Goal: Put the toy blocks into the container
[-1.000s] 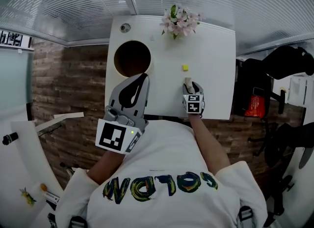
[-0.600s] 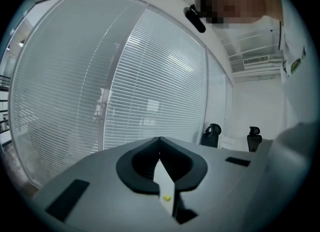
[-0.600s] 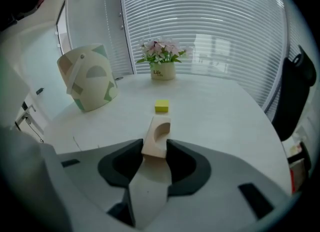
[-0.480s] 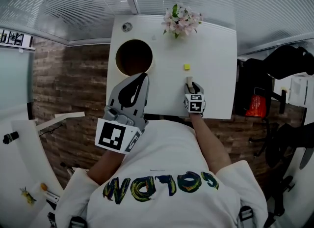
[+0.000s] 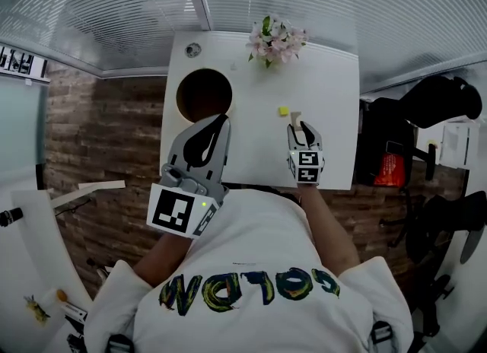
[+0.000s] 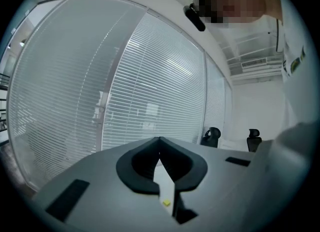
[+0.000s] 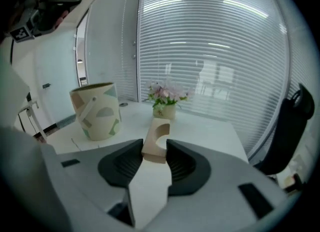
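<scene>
Over the white table (image 5: 335,138) my right gripper (image 5: 298,125) had just closed its jaws on the wooden arch block (image 7: 156,138), pinching its flat sides so it would ride upright to the container (image 7: 97,121), my left gripper (image 6: 159,141) hovering tips-together and empty.

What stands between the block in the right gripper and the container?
Nothing visible. The right gripper has just closed its jaws on the wooden block; bare table runs to the container, except a small yellow block lying flat.
</scene>
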Demonstrator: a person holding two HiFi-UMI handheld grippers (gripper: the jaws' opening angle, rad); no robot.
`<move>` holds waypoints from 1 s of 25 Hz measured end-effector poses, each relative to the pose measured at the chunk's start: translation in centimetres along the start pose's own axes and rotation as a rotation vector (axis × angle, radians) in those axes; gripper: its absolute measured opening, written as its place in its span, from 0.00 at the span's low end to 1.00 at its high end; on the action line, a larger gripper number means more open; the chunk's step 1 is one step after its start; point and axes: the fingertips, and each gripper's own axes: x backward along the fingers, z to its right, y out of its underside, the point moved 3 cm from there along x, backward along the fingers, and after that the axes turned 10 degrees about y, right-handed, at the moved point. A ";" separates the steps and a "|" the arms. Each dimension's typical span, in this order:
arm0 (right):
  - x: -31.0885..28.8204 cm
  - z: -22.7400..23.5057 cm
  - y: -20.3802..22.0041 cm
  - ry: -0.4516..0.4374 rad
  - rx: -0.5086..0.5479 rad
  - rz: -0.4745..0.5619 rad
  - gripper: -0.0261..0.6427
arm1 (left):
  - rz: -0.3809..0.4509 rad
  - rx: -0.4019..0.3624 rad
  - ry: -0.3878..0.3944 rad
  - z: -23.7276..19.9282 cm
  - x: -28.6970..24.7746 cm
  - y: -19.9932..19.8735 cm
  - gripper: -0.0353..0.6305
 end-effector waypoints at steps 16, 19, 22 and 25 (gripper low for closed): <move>13.4 3.6 -17.9 0.054 0.073 0.334 0.27 | 0.034 -0.005 -0.005 -0.3 -1.0 -0.9 0.06; 13.1 3.5 -17.8 0.048 0.073 0.330 0.27 | 0.033 -0.005 -0.004 -0.3 -1.2 -0.9 0.06; 13.2 2.7 -18.1 0.030 0.077 0.334 0.27 | 0.030 -0.006 -0.014 -0.5 -0.9 -0.9 0.06; 13.0 1.2 -18.8 -0.012 0.086 0.352 0.27 | 0.034 -0.006 -0.036 -0.8 -0.3 -1.0 0.06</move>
